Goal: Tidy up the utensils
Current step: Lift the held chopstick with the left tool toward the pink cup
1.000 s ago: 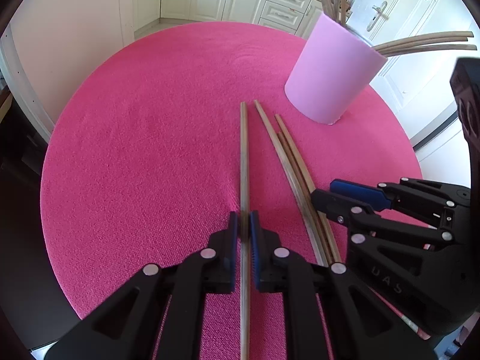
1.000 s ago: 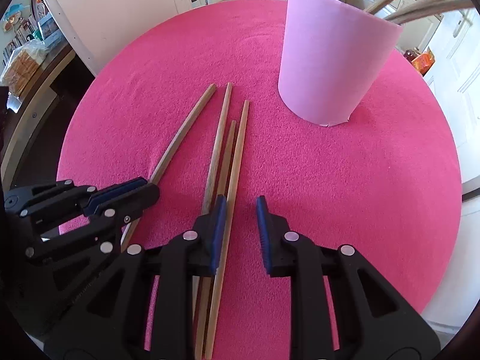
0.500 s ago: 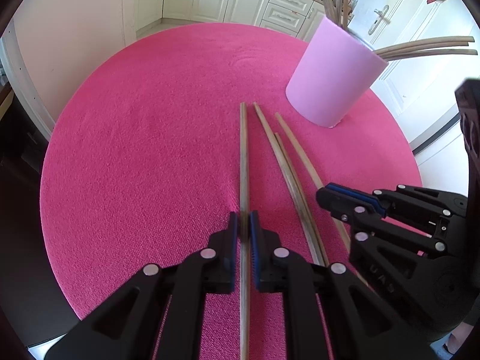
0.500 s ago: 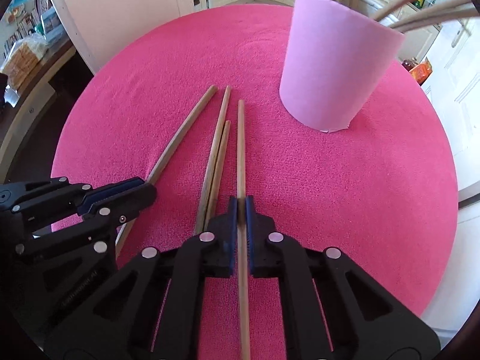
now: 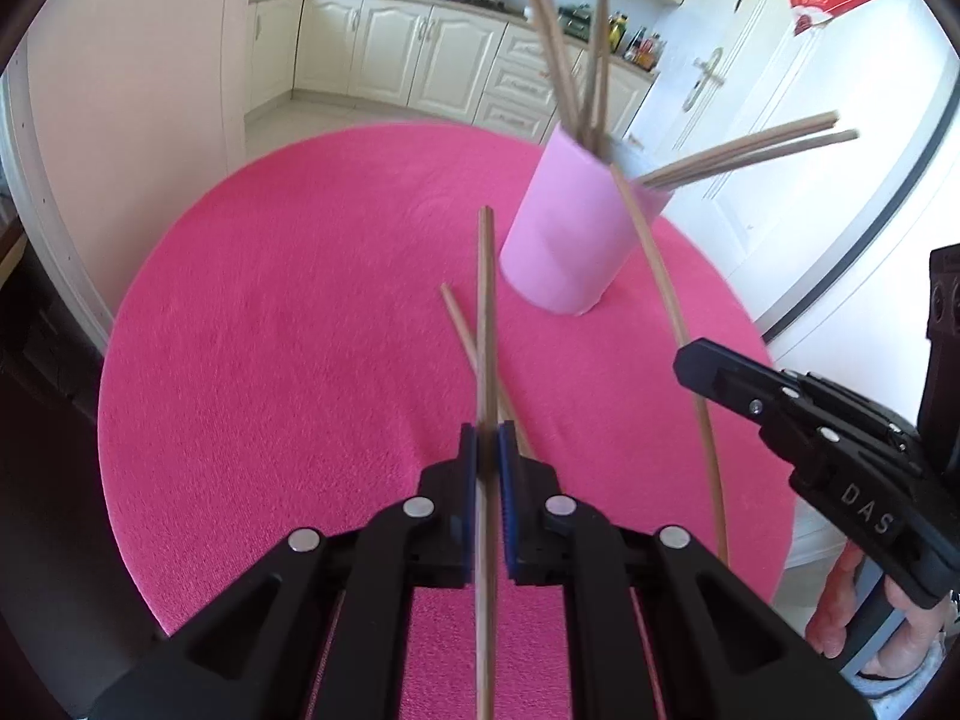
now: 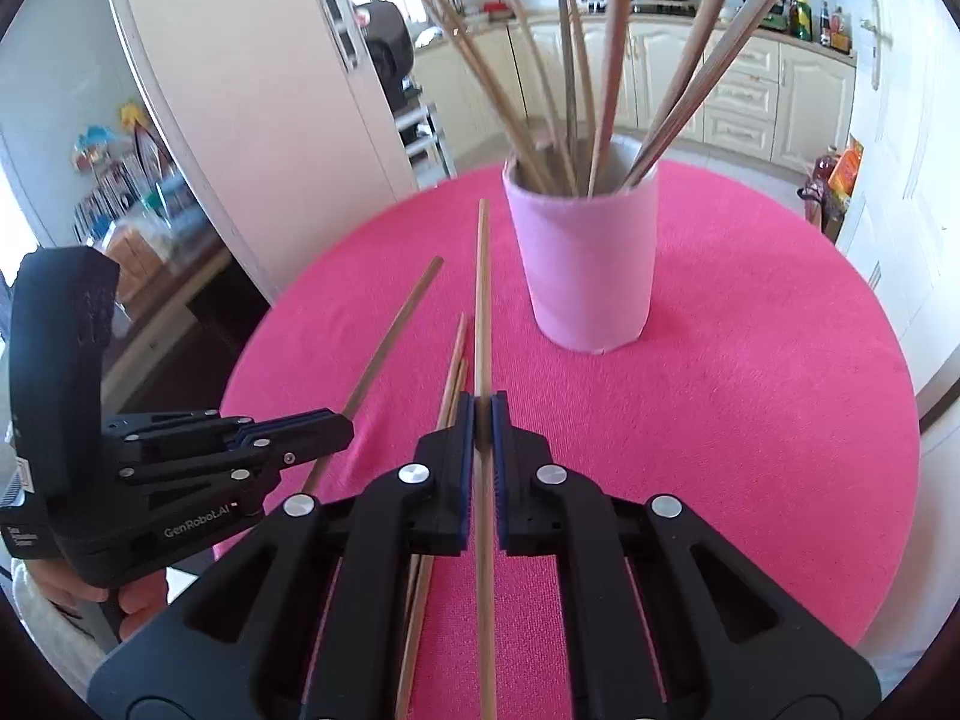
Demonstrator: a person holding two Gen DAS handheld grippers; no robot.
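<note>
over the pink tablecloth (image 6: 750,390), your left gripper (image 5: 487,450) and right gripper (image 6: 482,420) each pinch a light, stiff, slippery chopstick (image 6: 482,300) seemingly near mid-length, short of the pink cup (image 6: 585,264); grip firmly.

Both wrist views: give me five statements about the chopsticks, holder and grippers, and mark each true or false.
1. The left gripper is clamped on a wooden chopstick. True.
2. The right gripper is open and holds nothing. False: it is shut on another wooden chopstick.
3. The pink cylindrical holder stands upright on the round pink tablecloth. True.
4. The holder is empty. False: several chopsticks stand in it.
5. No chopsticks remain on the cloth. False: two loose chopsticks lie there.
</note>
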